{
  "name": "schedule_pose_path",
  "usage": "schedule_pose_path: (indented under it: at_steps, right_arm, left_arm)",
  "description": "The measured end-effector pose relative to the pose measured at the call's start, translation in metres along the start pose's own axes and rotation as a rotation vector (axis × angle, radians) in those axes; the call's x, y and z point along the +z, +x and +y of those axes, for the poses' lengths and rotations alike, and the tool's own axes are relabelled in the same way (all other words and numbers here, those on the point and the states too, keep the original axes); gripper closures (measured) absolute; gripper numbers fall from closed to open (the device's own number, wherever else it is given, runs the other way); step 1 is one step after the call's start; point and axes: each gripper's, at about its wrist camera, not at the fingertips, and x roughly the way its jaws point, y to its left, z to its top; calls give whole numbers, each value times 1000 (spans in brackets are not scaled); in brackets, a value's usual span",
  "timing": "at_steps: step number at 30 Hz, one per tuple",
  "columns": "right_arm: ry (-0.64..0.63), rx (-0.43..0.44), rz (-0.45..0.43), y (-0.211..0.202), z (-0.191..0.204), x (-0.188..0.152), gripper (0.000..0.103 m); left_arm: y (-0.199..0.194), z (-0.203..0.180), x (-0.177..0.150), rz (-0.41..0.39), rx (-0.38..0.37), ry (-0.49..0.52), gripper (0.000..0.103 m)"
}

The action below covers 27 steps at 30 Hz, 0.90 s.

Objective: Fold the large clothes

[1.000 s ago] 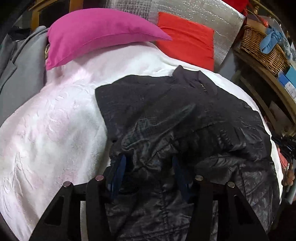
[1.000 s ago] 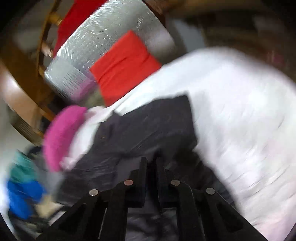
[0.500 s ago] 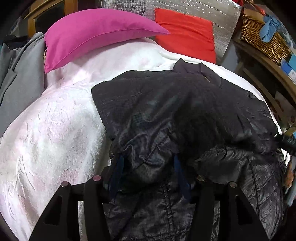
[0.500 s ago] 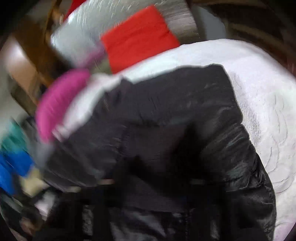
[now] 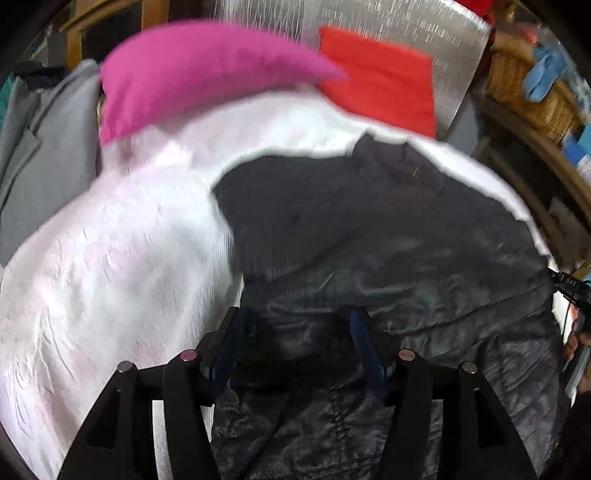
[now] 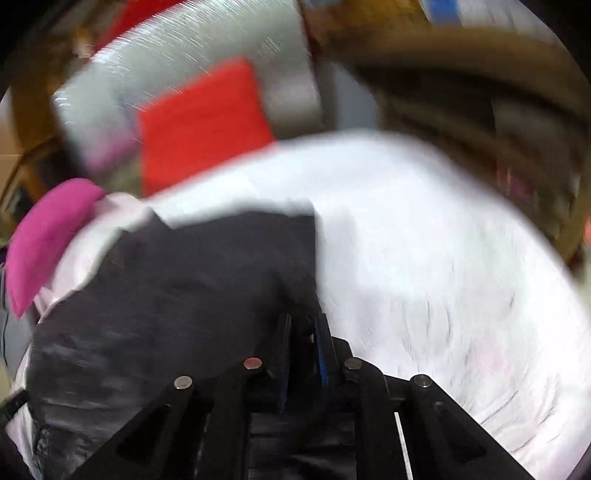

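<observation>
A large black shiny jacket (image 5: 388, 236) lies on a white bedspread (image 5: 110, 258), its collar toward the pillows. My left gripper (image 5: 295, 328) is open, its blue-padded fingers straddling a bunched fold at the jacket's near left part. In the right wrist view the jacket (image 6: 177, 288) fills the lower left. My right gripper (image 6: 303, 332) is shut on the jacket's right edge, with fabric pinched between the narrow jaws. Both views are motion-blurred.
A pink pillow (image 5: 207, 70) and a red pillow (image 5: 380, 74) lean on a silver padded board (image 5: 406, 22) at the bed's head. A grey garment (image 5: 40, 155) lies at the left. A wicker basket (image 5: 532, 96) stands on a wooden shelf at the right.
My right gripper has moved back to the jacket's right edge, pulling the fabric with it. The left gripper stays open around the fold and has shifted slightly.
</observation>
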Motion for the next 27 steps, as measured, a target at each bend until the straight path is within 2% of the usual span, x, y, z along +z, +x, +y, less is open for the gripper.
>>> schedule_pose_path:
  at_steps: [2, 3, 4, 6, 8, 9, 12, 13, 16, 17, 19, 22, 27]
  right_arm:
    - [120, 96, 25, -2, -18, 4, 88]
    - [159, 145, 16, -8, -24, 8, 85]
    - [203, 214, -1, -17, -30, 13, 77]
    - [243, 257, -40, -32, -35, 16, 1]
    - [255, 264, -132, -49, -37, 14, 0]
    - [237, 263, -147, -52, -35, 14, 0]
    - [116, 203, -111, -42, -2, 16, 3]
    - [80, 179, -107, -42, 6, 13, 6]
    - [-70, 73, -58, -22, 37, -1, 30]
    - [-124, 21, -11, -10, 47, -6, 40]
    - [-176, -39, 26, 1, 50, -20, 40]
    - [-180, -56, 8, -6, 52, -17, 40]
    - [-134, 37, -145, -59, 55, -8, 40]
  left_arm:
    - [6, 0, -1, 21, 23, 1, 41]
    - [5, 0, -1, 17, 18, -4, 41]
    - [2, 1, 0, 7, 10, -12, 41]
    - [-6, 4, 0, -26, -9, -28, 41]
    - [-14, 9, 0, -58, -26, -47, 41]
    - [-16, 12, 1, -70, -33, -62, 39]
    - [-9, 15, -1, -46, -20, -81, 36]
    - [-3, 15, -3, -19, -5, -73, 36]
    - [21, 13, -8, 81, 32, -48, 35]
    - [25, 12, -9, 93, 33, -48, 35]
    - [25, 11, -8, 86, 44, -40, 34]
    - [12, 10, -4, 44, 55, -37, 34]
    - [-34, 1, 3, -150, -3, -20, 34]
